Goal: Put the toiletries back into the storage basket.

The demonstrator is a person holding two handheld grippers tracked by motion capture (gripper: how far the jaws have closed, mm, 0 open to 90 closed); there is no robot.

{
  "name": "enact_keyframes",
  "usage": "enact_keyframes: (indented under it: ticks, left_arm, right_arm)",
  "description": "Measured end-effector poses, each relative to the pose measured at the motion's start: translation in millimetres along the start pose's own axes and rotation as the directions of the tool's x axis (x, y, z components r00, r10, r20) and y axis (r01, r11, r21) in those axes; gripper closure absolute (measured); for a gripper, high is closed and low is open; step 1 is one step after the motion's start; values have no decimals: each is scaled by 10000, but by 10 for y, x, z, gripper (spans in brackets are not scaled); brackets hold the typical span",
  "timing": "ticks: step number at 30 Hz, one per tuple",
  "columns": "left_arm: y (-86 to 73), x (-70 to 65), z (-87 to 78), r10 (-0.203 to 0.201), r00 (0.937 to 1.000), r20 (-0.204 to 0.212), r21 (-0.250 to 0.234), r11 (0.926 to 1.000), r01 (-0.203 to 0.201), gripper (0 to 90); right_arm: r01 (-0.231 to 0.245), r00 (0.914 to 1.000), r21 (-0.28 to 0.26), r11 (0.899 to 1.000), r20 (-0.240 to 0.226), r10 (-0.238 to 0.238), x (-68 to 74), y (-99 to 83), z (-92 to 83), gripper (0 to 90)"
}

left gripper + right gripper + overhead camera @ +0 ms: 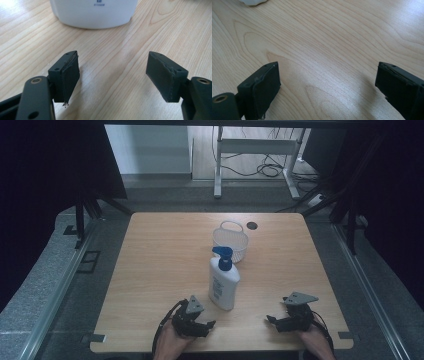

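Note:
A white pump bottle (pixel 223 282) with a blue pump head stands upright in the middle of the wooden table (pixel 160 265). Just behind it sits a white plastic basket (pixel 230 240) with a handle. My left gripper (pixel 209 325) rests low near the front edge, a little left of the bottle. Its jaws stand open with bare wood between them, and the bottle's base (pixel 95 12) lies just ahead of my left gripper (pixel 112 72). My right gripper (pixel 271 321) sits at the front right, pointing left, open and holding nothing. Seen from my right gripper (pixel 327 82), a sliver of the bottle (pixel 252 2) shows at the top left.
A dark round cable hole (pixel 251 225) marks the table's far edge. Beyond the table stand a white desk frame (pixel 255 150) and loose cables on the floor. Dark curtains and metal rails flank both sides. Bare wood stretches left and right of the bottle.

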State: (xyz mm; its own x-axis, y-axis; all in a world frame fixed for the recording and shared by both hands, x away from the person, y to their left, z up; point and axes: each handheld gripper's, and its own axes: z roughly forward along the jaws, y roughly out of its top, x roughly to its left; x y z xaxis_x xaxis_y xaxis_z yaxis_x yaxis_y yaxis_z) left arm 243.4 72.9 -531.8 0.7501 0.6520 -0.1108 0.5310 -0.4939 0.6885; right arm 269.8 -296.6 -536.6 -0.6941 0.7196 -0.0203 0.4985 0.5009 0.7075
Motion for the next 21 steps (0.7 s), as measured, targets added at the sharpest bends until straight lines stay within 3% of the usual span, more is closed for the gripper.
enact_keyframes:
  ticks: [10, 21]
  left_arm:
    - [-69, -18, -13, 144, 9974, -707, 494, 9987, -109, 178]
    - [-100, 38, -1, -110, 9950, -990, 300, 9995, 141, 132]
  right_arm:
    - [212, 9995, -144, 9997, -222, -215, 70, 43, 4, 8]
    - [215, 9990, -233, 9995, -389, -224, 108, 92, 0, 0]
